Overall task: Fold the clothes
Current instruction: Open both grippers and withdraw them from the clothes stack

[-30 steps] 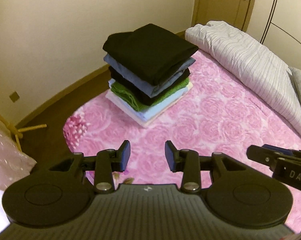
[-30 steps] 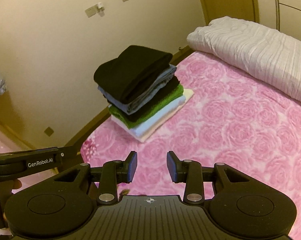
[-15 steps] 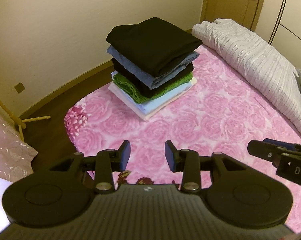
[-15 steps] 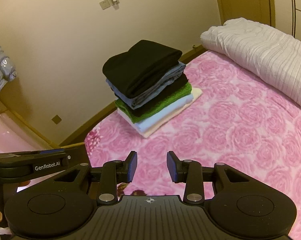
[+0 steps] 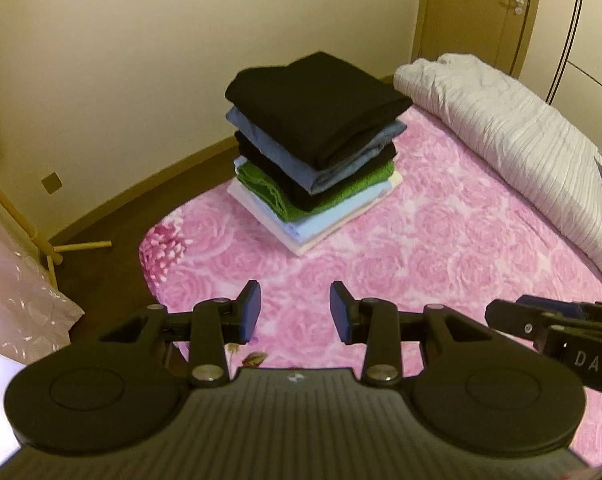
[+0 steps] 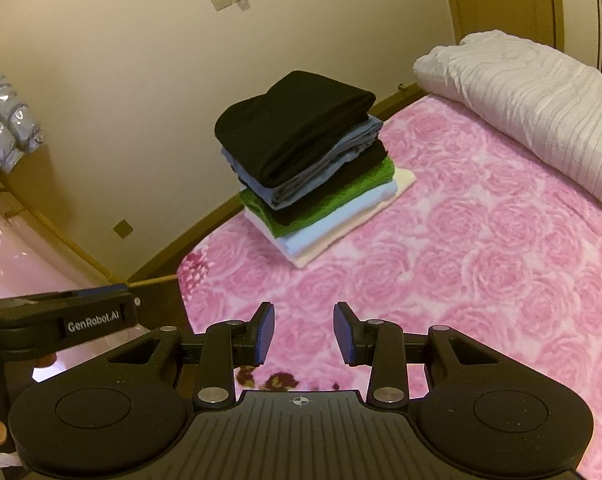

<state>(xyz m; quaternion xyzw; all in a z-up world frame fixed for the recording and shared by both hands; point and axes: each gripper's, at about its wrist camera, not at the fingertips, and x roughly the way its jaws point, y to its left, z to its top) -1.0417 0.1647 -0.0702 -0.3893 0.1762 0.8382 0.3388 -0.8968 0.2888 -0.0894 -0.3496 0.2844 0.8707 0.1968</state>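
Pink rose bedspread (image 5: 441, 240) | stack of folded clothes (image 5: 315, 148) near its corner by the wall | left gripper (image 5: 295, 312) released, empty | right gripper (image 6: 303, 334) released, empty, both well short of stack

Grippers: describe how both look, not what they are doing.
Left gripper and right gripper are matte black, each with two round discs, a ribbed centre plate, silver screws and blue pads. White lettering reads GenRobot.AI on the left, DAS on the right.

- "GenRobot.AI" stands in white on the black side of my left gripper (image 6: 97, 322), seen from my right wrist.
- "DAS" (cut off by the frame edge) stands on my right gripper (image 5: 593, 362).
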